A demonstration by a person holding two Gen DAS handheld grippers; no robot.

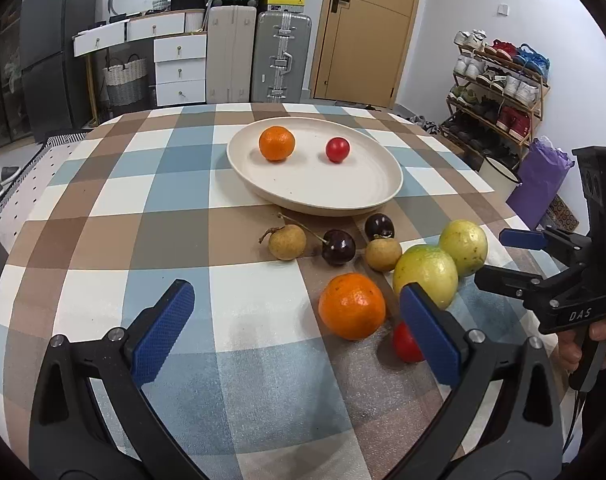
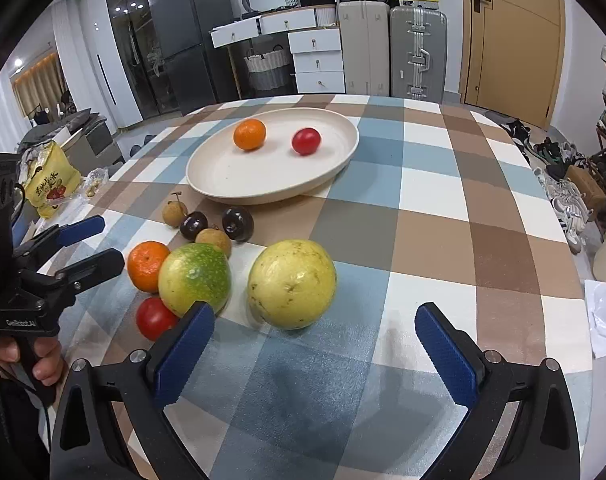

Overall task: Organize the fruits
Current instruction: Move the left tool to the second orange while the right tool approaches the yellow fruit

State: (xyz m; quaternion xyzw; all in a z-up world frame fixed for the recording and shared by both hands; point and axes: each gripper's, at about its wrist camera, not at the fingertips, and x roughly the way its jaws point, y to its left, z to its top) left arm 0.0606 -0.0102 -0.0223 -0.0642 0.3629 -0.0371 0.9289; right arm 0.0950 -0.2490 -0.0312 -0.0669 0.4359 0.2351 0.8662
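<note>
A cream plate (image 1: 323, 188) (image 2: 231, 176) holds an orange (image 1: 277, 143) (image 2: 249, 134) and a red tomato (image 1: 337, 149) (image 2: 306, 141). In front of it on the checked cloth lie two longans (image 1: 287, 241), two dark cherries (image 1: 338, 247), two yellow-green guavas (image 1: 425, 270) (image 2: 292, 283), another orange (image 1: 351, 305) (image 2: 147, 266) and a red tomato (image 1: 406, 343) (image 2: 155, 318). My left gripper (image 1: 299, 324) is open, just short of the near orange. My right gripper (image 2: 315, 340) is open, just short of the right guava.
The round table (image 2: 443, 208) drops off on all sides. A yellow snack bag (image 2: 49, 186) lies at its left edge. Suitcases (image 1: 281, 60), drawers and a shoe rack (image 1: 499, 92) stand beyond it. Each gripper shows in the other's view (image 1: 543, 256) (image 2: 79, 244).
</note>
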